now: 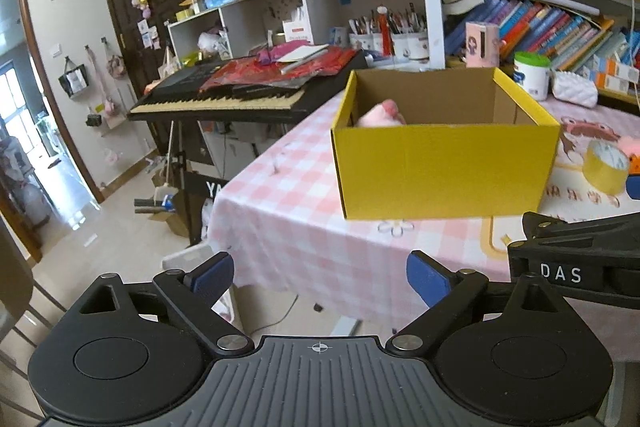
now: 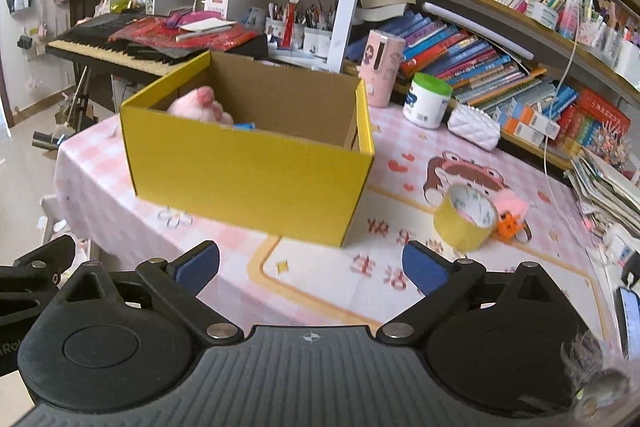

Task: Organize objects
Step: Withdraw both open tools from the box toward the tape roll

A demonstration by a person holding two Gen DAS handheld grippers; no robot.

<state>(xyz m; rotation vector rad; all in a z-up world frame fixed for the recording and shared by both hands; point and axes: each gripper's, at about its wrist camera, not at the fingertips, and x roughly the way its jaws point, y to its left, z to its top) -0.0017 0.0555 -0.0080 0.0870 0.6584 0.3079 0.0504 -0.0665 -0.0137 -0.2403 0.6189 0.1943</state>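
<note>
A yellow cardboard box (image 1: 440, 167) stands open on the pink checked tablecloth (image 1: 288, 211); it also shows in the right wrist view (image 2: 248, 183). A pink plush toy (image 2: 202, 107) lies inside at its left end (image 1: 382, 115), with a blue item (image 2: 245, 126) beside it. A roll of yellow tape (image 2: 466, 217) lies right of the box, with a pink fluffy thing (image 2: 514, 205) and an orange toy (image 2: 508, 225) touching it. The tape also shows in the left wrist view (image 1: 606, 165). My left gripper (image 1: 320, 275) is open and empty, in front of the box. My right gripper (image 2: 310, 265) is open and empty, between box and tape.
A keyboard (image 1: 224, 99) with red cloth stands left of the table. Behind the box are a pink tube (image 2: 382, 67), a white jar with green lid (image 2: 426, 101), a white pouch (image 2: 474, 127) and bookshelves (image 2: 520, 27). A paper stack (image 2: 608, 187) lies at the right.
</note>
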